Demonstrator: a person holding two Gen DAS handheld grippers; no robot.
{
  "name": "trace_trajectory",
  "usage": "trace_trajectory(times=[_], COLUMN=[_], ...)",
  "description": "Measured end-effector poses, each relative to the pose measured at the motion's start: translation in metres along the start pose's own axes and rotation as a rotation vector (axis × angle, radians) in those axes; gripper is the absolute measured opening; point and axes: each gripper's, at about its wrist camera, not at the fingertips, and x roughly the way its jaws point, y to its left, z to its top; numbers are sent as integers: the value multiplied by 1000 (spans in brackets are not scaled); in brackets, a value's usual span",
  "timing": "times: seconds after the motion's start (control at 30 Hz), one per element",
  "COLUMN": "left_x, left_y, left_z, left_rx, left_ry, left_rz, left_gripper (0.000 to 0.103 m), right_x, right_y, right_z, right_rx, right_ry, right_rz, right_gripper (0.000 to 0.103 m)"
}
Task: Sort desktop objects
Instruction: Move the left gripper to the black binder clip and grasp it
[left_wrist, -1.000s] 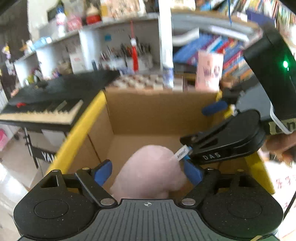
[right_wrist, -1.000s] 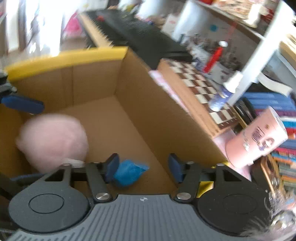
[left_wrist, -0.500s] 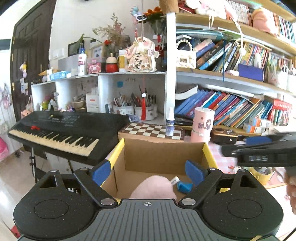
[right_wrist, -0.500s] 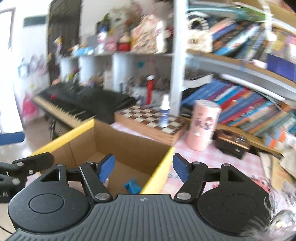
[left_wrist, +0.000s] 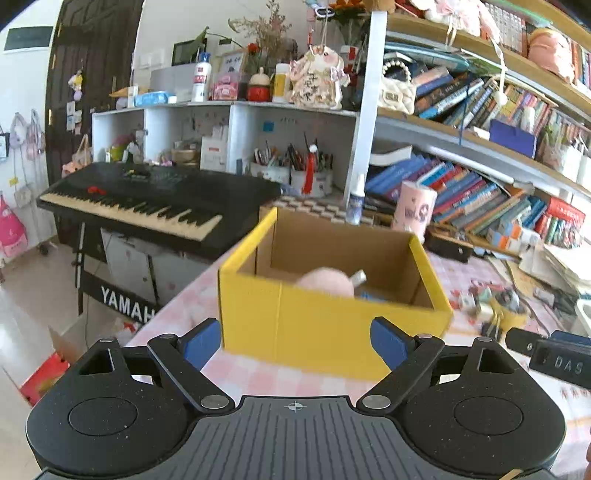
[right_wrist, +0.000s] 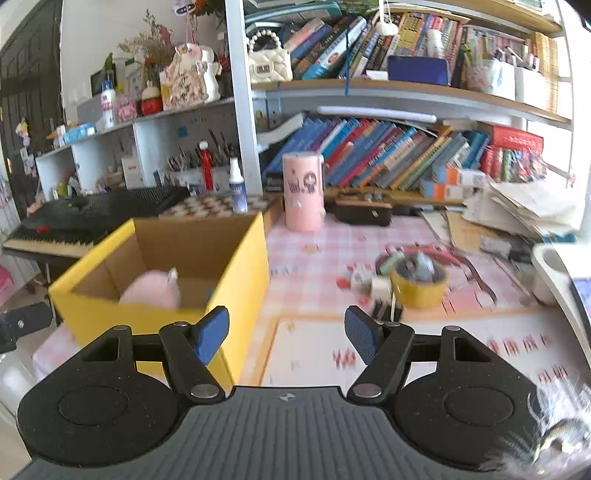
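Only right view shows the yellow tape roll (right_wrist: 419, 286); left gripper (left_wrist: 295, 341) and right gripper (right_wrist: 286, 338) released, empty

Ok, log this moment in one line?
left hand-held gripper: open, empty | right hand-held gripper: open, empty | pink plush: in yellow box | tape roll: on table

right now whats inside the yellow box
Inside the yellow box a pink plush with a white tag lies on the cardboard floor. The left wrist view shows a bit of something blue beside it. The near wall hides the rest of the floor.
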Motion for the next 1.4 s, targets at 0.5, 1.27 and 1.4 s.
trace_trajectory(times=[0.5, 1.27, 1.4], left_x=[-41, -12, 2], left_y=[-17, -128, -149], left_z=[-53, -66, -65], left_rx=[125, 297, 307], left_ry=[112, 185, 207], left_rz=[-97, -348, -363], left_gripper=[90, 90, 90], right_x=[-72, -96, -84], right_y=[22, -71, -90], right_z=[-78, -89, -84], right_rx=[-42, 94, 95], right_ry=[120, 141, 161], right_rz=[-44, -265, -269], right_gripper=[69, 71, 71])
